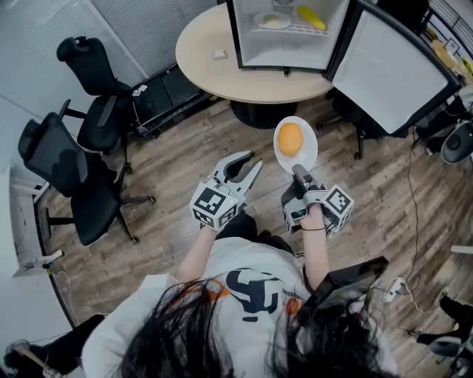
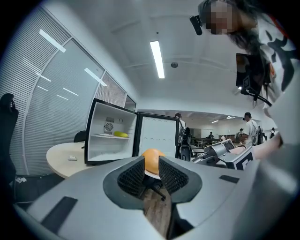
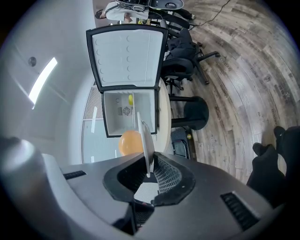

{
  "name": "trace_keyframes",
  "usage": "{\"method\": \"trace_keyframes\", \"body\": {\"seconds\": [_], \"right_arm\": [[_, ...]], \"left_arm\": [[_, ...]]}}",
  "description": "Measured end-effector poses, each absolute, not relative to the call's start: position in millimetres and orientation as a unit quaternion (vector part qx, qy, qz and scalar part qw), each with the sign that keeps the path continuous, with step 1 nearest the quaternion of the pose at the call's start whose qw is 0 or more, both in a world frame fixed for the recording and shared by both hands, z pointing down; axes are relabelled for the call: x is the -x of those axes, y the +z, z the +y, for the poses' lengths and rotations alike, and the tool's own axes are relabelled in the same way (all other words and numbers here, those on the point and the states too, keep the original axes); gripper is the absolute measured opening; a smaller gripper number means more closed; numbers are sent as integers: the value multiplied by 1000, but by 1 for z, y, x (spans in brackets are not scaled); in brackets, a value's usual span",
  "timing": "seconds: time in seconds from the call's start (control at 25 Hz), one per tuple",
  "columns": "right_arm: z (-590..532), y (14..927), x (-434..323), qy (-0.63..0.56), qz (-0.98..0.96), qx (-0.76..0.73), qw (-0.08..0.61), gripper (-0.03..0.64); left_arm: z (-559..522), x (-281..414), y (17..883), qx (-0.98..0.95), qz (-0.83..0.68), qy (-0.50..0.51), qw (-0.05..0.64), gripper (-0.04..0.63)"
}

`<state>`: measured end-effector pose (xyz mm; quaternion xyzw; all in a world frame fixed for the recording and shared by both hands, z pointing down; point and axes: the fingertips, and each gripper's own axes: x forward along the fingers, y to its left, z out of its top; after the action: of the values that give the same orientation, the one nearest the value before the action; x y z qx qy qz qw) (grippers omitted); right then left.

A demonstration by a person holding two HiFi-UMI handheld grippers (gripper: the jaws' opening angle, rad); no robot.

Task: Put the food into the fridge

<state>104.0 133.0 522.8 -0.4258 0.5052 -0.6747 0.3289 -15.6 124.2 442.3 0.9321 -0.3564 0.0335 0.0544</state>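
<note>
Right gripper: its jaws are closed on the near rim of a white plate. In the right gripper view the rim sits pinched between the two pads, and the plate shows edge-on as a thin line running straight out from the jaws.

From the head view I see the plate held out over the wooden floor, face up, gripped edge toward me and far edge pointing at the fridge. The plate is round, so it has no long axis of its own; the line from grip to far rim runs forward, toward the tabletop.

A round orange fruit rests on the plate, roughly at its middle. It too has no long axis.

Left gripper: jaws apart, nothing between them. In its own view the gap shows only floor, with the fruit beyond it. It hangs just left of the right gripper, not touching the plate, tips angled forward and to the right.

The fridge stands on the round tabletop with its door swung wide to the right and the opening facing me. On its shelf lie a second plate and a long yellow food item, its long axis slanting across the shelf. The held plate and fruit are well short of the fridge, below and in front of the tabletop edge.

Two black office chairs stand to the left.
</note>
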Motion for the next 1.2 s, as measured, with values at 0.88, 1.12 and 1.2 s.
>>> {"method": "trace_keyframes", "body": {"seconds": [0.88, 1.12, 1.2], "right_arm": [[32, 536, -111, -678, 489, 434, 336, 40], [-30, 534, -106, -674, 478, 437, 354, 40], [-46, 533, -101, -673, 477, 437, 359, 40]], "left_arm": [[11, 11, 452, -938, -340, 42, 55, 95], [-53, 14, 446, -946, -318, 51, 45, 95], [-69, 19, 444, -947, -313, 51, 45, 95]]}}
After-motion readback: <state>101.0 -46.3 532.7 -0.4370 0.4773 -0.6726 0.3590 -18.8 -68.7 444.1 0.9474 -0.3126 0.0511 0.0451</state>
